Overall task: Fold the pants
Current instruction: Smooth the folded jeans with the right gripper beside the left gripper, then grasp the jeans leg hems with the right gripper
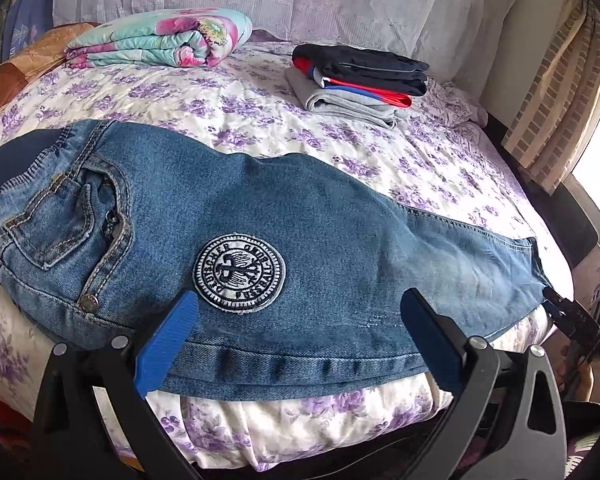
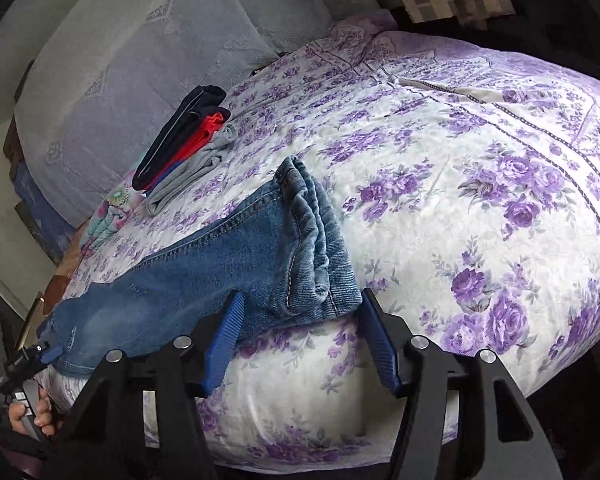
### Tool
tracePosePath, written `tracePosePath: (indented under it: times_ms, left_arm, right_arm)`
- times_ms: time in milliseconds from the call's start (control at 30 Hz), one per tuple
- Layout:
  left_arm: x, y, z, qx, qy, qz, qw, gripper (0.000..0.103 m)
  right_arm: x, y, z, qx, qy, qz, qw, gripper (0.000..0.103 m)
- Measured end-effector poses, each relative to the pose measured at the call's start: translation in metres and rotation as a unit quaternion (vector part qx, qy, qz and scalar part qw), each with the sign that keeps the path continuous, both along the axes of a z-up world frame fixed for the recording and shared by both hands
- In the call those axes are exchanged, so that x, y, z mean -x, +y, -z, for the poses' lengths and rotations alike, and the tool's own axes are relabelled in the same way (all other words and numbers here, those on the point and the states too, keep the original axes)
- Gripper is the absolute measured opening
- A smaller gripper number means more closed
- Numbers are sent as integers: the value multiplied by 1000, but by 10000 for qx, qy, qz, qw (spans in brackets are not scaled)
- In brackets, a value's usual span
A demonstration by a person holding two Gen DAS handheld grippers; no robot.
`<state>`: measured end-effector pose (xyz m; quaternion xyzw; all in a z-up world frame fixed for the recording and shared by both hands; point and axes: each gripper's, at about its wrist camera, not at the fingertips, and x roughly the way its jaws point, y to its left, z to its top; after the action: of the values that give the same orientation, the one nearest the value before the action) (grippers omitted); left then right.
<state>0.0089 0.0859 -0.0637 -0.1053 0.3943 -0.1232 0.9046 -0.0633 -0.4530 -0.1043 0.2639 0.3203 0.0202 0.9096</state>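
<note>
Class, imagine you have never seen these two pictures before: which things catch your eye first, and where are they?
First, the blue jeans laid lengthwise along the near edge of the bed, with a round embroidered patch on the leg. Behind them, near the headboard, sits a stack of folded clothes and a flowery folded quilt. Blue-padded fingers frame the bottom of each picture.

Blue denim pants [image 1: 300, 216] with black-and-white round patch [image 1: 239, 273], purple-flowered white bedspread [image 1: 228, 108], blue gripper pads [image 1: 168, 344]

open bedspread [image 2: 480, 208] right, folded clothes [image 1: 360, 76] behind
</note>
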Motion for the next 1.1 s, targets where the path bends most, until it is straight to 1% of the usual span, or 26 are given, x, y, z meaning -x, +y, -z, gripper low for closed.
tracePosePath:
  times_ms: [67, 100, 133, 200, 233, 267, 300, 333, 367, 400, 433, 467, 500, 533, 567, 600, 700, 733, 800, 833, 867, 900, 1000, 1067, 1100]
  left_arm:
    - [0, 3, 1, 54, 34, -33, 10000, 99]
    - [1, 4, 2, 69, 41, -52, 10000, 99]
    - [1, 5, 2, 71, 44, -61, 9999, 99]
    - [3, 4, 1, 62, 34, -70, 10000, 99]
    - [3, 3, 1, 45, 31, -68, 10000, 99]
    - [3, 3, 1, 22, 38, -58, 10000, 99]
    - [3, 1, 1, 8, 48, -48, 10000, 99]
    - [2, 1, 1, -6, 55, -36, 10000, 99]
    - [2, 1, 1, -13, 58, -17, 10000, 99]
    - [1, 1, 1, -22, 67, -6, 10000, 99]
    - [0, 1, 2, -27, 81, 0, 10000, 99]
    - [-1, 0, 2, -23, 92, 1, 10000, 99]
    - [-2, -1, 2, -14, 99, 7, 9999, 99]
    - [-3, -1, 3, -3, 104, 7, 9999, 99]
    - [-4, -2, 4, 8, 112, 11, 9999, 99]
    - [-5, -2, 4, 13, 117, 15, 9999, 99]
    - [-4, -3, 5, -24, 123, 41, 9999, 99]
    - [-5, -2, 7, -57, 128, 31, 9999, 99]
    - [-10, -1, 13, -197, 130, 6, 9997, 99]
    - [-12, -1, 17, -257, 132, -5, 9996, 98]
    - [-12, -1, 19, -270, 135, -24, 9995, 98]
    - [-11, -4, 19, -346, 102, -67, 9993, 98]
    - [-9, -11, 17, -620, 64, -86, 9980, 98]
    - [-7, -13, 15, -662, 66, -54, 9978, 98]
    - [-7, -13, 12, -607, 91, -29, 9981, 98]
  right_arm:
    - [-1, -1, 0, -106, 121, 81, 9998, 58]
    - [-2, 1, -2, -80, 186, 119, 9997, 58]
    - [0, 4, -3, -47, 231, 133, 9996, 60]
    - [1, 9, -3, -136, 248, 157, 9995, 62]
    - [3, 12, -6, -20, 251, 224, 9994, 61]
    - [6, 13, -12, 250, 249, 385, 9986, 57]
    - [11, 16, -21, 574, 123, 576, 9966, 58]
    - [14, 18, -30, 790, -23, 632, 9949, 59]
    - [13, 19, -35, 892, -35, 557, 9944, 59]
    - [10, 20, -37, 896, -14, 412, 9951, 59]
    - [4, 23, -36, 930, 81, 232, 9954, 58]
    - [-4, 27, -31, 1041, 284, 74, 9941, 50]
    - [-13, 28, -24, 1079, 484, -94, 9929, 34]
    - [-16, 27, -20, 1113, 510, -149, 9924, 23]
    - [-15, 25, -20, 1109, 431, -199, 9927, 16]
    - [-15, 26, -24, 1166, 382, -248, 9921, 14]
    - [-9, 28, -41, 1440, 167, -269, 9891, 13]
    - [-11, 26, -38, 1441, 244, -252, 9889, 13]
    - [-23, 16, -14, 1162, 578, -286, 9911, 13]
    - [-21, 13, -10, 1064, 393, -274, 9932, 12]
    - [-19, 13, -10, 1080, 365, -261, 9931, 12]
    - [-17, 15, -13, 1134, 324, -213, 9928, 12]
    - [-16, 24, -23, 1521, 191, -210, 9880, 12]
    - [-14, 27, -36, 1671, 51, -234, 9857, 12]
    - [-11, 26, -44, 1664, -33, -226, 9858, 12]
